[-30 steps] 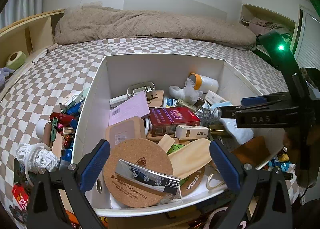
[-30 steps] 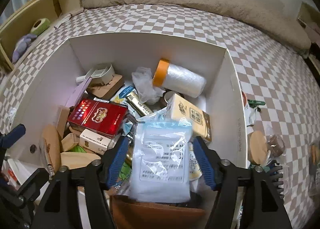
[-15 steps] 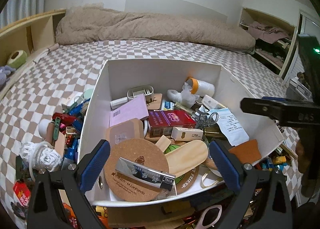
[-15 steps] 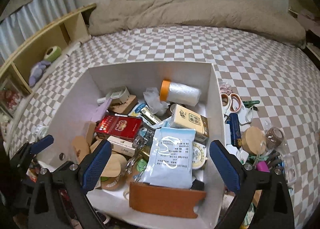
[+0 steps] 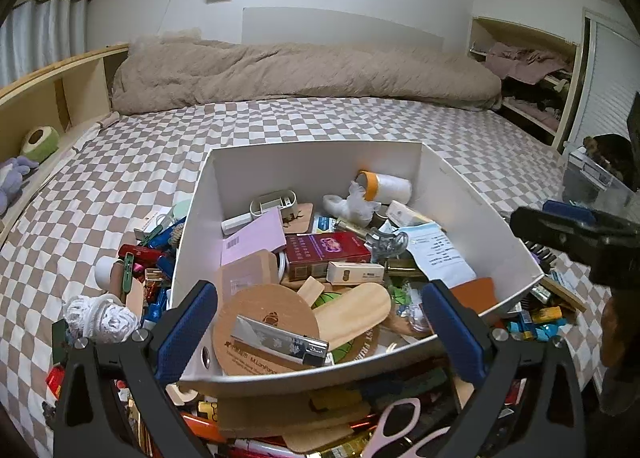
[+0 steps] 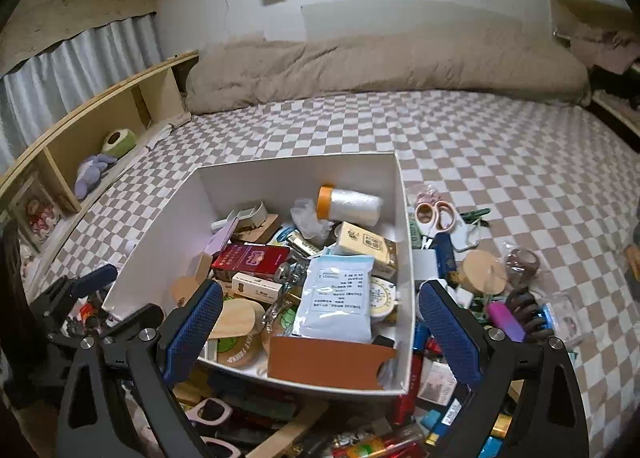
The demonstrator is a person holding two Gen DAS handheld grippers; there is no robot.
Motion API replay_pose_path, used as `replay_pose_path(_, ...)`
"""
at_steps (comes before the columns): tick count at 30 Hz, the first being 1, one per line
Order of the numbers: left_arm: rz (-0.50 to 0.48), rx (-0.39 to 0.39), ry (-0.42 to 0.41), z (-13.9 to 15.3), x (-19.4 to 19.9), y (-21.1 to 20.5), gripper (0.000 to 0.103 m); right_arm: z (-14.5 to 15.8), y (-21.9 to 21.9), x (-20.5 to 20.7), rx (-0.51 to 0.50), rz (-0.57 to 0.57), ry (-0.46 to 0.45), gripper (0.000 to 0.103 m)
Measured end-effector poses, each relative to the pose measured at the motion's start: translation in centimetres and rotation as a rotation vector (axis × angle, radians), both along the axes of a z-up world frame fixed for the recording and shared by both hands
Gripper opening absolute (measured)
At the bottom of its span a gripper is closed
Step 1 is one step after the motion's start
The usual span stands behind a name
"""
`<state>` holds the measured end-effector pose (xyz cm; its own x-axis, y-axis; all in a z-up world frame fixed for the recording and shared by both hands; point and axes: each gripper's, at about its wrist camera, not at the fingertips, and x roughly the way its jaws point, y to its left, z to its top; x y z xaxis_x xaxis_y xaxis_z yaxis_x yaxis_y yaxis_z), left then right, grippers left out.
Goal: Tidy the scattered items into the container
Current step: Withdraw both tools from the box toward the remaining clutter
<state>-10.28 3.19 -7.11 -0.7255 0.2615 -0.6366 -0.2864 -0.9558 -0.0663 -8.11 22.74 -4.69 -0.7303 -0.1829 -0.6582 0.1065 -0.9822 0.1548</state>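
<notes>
Box (image 6: 160, 246), white and open-topped, sits on the checkered bed (image 6: 500, 145), already heaped with odds and ends. From where the right gripper (image 6: 316, 332) hangs, the box fills the middle of the view, with its near rim at 6 o'clock between the blue pads. Its jaws are spread wide and hold nothing. A pale blue packet (image 6: 340, 298) lies flat on top of the pile at the centre, and a brown card (image 6: 320, 358) leans against the near wall just below it. A red carton (image 6: 250, 260) lies at 9 o'clock of the packet, and a clear roll (image 6: 348, 203) with an orange end rests at 12 o'clock, near the far wall. Outside the box, loose clutter lies at 3 o'clock: pink scissors (image 6: 434, 213), a cork lid (image 6: 482, 272) and a purple tube (image 6: 506, 316), all near the right wall.

The left gripper (image 5: 320, 332) also hovers over the near rim, jaws wide apart and empty. Between its pads, inside the box, a round cork mat (image 5: 264, 322) carries a silver wrapper (image 5: 280, 342) on top. A lilac card (image 5: 256, 236) slants at 11 o'clock of the mat. More clutter lies outside at 9 o'clock, with a white lace bundle (image 5: 100, 316) nearest. The right gripper's black frame shows at 3 o'clock in this view, beyond the box's right wall.
</notes>
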Motion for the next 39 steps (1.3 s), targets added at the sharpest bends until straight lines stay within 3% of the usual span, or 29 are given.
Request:
replay_pose_path(12,-0.004,0.014,0.016,1.7,1.8,-0.2,0.103,0.0,-0.2,3.4,0.056,-0.036,0.086,0.103)
replay_pose_path(39,0.065,0.034,0.057,3.5,6.2,-3.0,0.103,1.2,3.0,9.8,0.071,-0.117,0.164,0.103)
